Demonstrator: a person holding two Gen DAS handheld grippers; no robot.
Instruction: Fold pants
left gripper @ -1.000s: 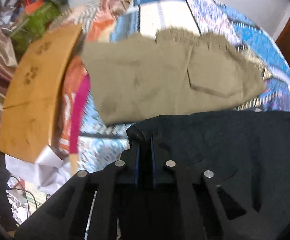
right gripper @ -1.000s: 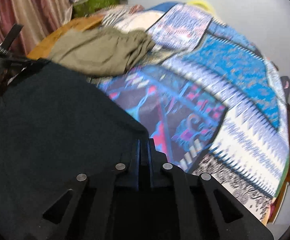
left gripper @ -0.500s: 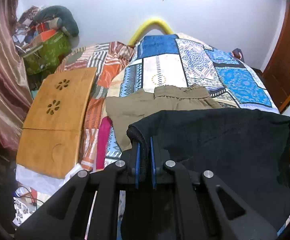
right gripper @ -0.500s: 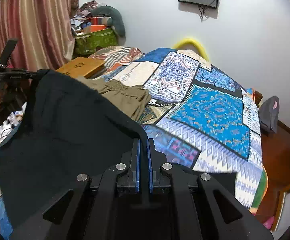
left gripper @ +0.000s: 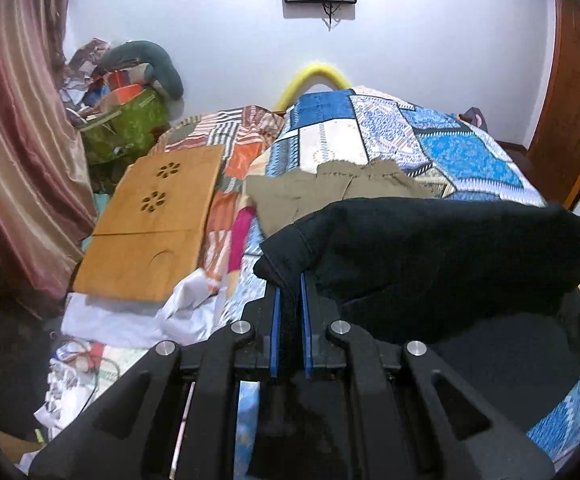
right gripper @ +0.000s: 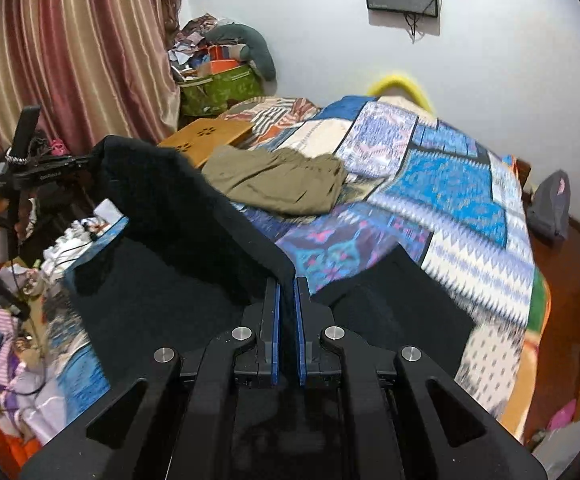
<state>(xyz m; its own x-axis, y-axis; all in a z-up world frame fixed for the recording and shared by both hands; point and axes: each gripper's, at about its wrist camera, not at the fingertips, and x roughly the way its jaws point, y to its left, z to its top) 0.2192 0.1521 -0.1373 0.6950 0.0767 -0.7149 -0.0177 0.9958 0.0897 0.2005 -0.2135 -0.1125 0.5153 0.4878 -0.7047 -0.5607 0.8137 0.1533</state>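
Observation:
Black pants (left gripper: 430, 256) hang stretched between my two grippers above the near end of the bed. My left gripper (left gripper: 289, 280) is shut on one corner of the black cloth. The other corner is pinched in my right gripper (right gripper: 286, 280), and the pants (right gripper: 162, 216) sag to its left toward the left gripper (right gripper: 86, 159). The cloth hides the bed beneath it. A folded olive-brown garment (left gripper: 330, 192) lies flat on the patchwork bedspread (left gripper: 450, 152) farther up; it shows as the olive garment (right gripper: 278, 180) in the right wrist view.
A wooden lap board (left gripper: 154, 224) lies left of the bed over white cloth and clutter. Striped curtains (right gripper: 70, 40) hang at the left, with a green bag (left gripper: 126, 128) in the corner. A dark backpack (right gripper: 550, 204) and a wooden door (left gripper: 578, 80) stand at the right.
Both grippers have risen and pulled back with the black pants, which now hang higher off the bed. The olive garment has dropped farther away, and more of the room shows.

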